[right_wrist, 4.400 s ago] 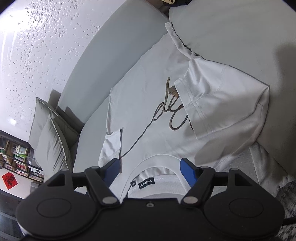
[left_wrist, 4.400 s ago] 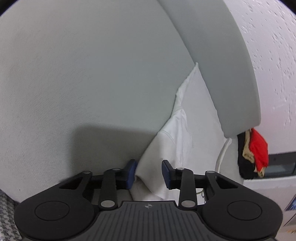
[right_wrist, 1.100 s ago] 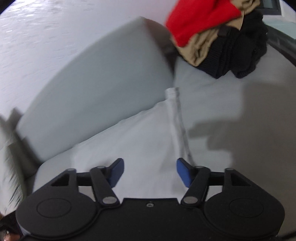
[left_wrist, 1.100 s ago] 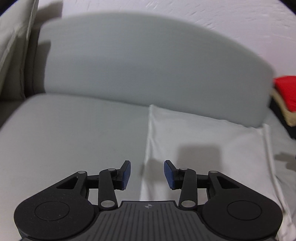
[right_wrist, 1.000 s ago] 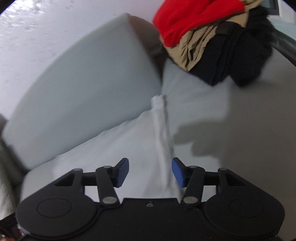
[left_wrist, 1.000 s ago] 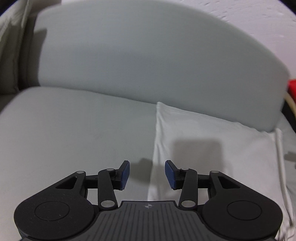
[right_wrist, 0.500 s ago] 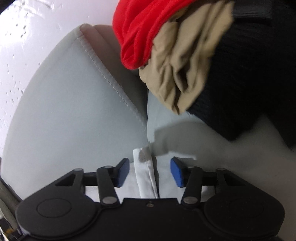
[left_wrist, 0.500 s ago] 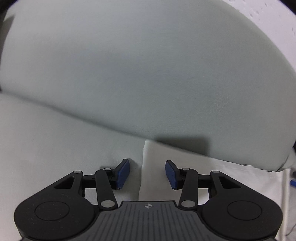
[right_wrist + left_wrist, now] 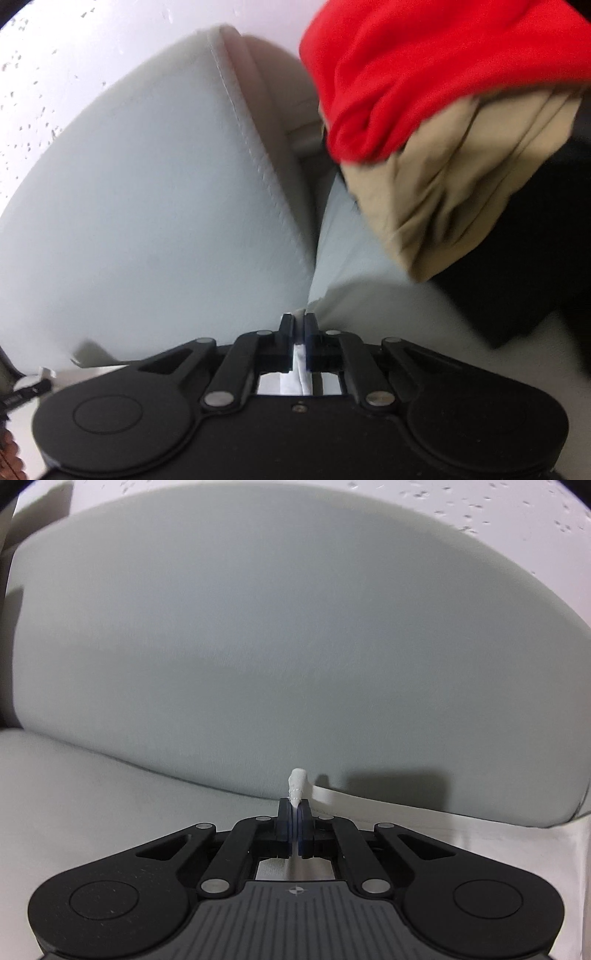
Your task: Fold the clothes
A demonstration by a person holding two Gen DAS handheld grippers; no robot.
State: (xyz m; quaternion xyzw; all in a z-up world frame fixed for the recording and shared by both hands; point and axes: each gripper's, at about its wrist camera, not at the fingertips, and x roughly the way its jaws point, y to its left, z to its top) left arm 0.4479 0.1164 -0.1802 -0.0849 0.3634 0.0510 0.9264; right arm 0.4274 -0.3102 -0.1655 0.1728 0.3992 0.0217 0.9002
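Note:
A white T-shirt (image 9: 461, 834) lies on the grey sofa seat, its far edge against the backrest. My left gripper (image 9: 294, 806) is shut on the shirt's far left corner; a pinch of white cloth (image 9: 297, 782) sticks up between the blue pads. My right gripper (image 9: 299, 321) is shut on the shirt's far right corner; white cloth (image 9: 300, 365) shows between its fingers. Most of the shirt is hidden below both grippers.
The sofa backrest (image 9: 295, 646) rises right in front of the left gripper and shows in the right wrist view (image 9: 147, 203). A pile of red (image 9: 424, 74), tan (image 9: 461, 177) and black (image 9: 535, 277) clothes sits close at the right. Grey seat (image 9: 92, 794) spreads left.
Both grippers moved forward to the shirt's far corners by the backrest and closed on them; half a second ago both were open.

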